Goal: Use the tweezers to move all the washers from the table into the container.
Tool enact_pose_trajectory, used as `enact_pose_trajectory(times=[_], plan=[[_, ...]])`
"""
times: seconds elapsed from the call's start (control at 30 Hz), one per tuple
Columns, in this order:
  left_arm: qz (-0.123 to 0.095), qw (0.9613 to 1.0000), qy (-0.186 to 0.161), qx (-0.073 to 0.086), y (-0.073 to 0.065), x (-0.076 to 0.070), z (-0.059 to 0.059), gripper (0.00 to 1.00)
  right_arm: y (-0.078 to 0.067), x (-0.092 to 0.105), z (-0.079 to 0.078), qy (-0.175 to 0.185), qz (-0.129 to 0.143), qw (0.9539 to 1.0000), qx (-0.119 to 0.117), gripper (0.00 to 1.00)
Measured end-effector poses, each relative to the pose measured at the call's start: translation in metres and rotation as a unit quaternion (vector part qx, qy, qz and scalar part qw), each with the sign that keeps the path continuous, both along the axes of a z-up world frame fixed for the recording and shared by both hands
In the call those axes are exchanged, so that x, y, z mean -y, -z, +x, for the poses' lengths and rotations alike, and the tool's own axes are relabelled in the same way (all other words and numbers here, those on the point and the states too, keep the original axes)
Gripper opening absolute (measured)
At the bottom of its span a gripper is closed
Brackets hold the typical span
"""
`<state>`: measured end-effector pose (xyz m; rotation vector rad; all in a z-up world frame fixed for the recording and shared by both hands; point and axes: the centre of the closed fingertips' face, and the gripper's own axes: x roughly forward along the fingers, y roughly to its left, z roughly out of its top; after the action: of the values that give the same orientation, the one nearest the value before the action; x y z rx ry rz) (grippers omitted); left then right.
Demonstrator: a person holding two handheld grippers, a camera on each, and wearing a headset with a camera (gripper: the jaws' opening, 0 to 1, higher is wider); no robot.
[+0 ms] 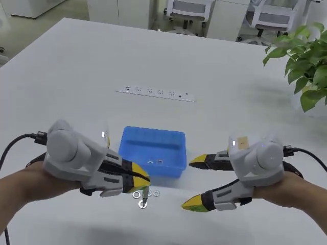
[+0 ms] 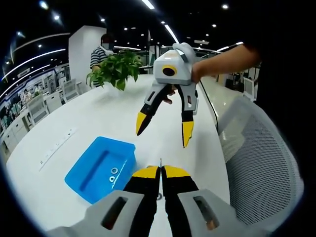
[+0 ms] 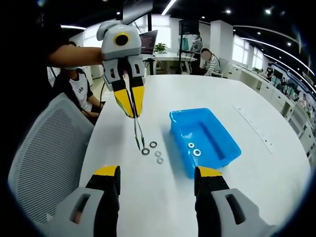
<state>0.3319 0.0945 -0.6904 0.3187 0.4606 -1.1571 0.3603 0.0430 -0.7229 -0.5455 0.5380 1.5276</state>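
Left gripper (image 1: 146, 178) clamps tweezers (image 1: 144, 196) at a washer (image 3: 145, 151) (right gripper (image 1: 187, 184) gapes).

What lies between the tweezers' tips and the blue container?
In the right gripper view, three loose washers lie on the table between the tweezers and the container. A fourth washer sits at the tips.

Tweezers (image 2: 161, 162) are clamped in the left gripper (image 2: 161, 171). Two washers (image 2: 114, 171) are contained in the blue container (image 2: 81, 185). The right gripper (image 2: 163, 137) is held agape.
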Motion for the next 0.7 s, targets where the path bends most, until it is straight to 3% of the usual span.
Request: enact_pose_trajectory(times=[0.7], plan=[[0.005, 1.0000, 0.003, 0.002, 0.011, -0.001, -0.002, 0.06, 0.007, -0.008, -0.011, -0.016, -0.002, 0.9998, -0.009, 0.60]])
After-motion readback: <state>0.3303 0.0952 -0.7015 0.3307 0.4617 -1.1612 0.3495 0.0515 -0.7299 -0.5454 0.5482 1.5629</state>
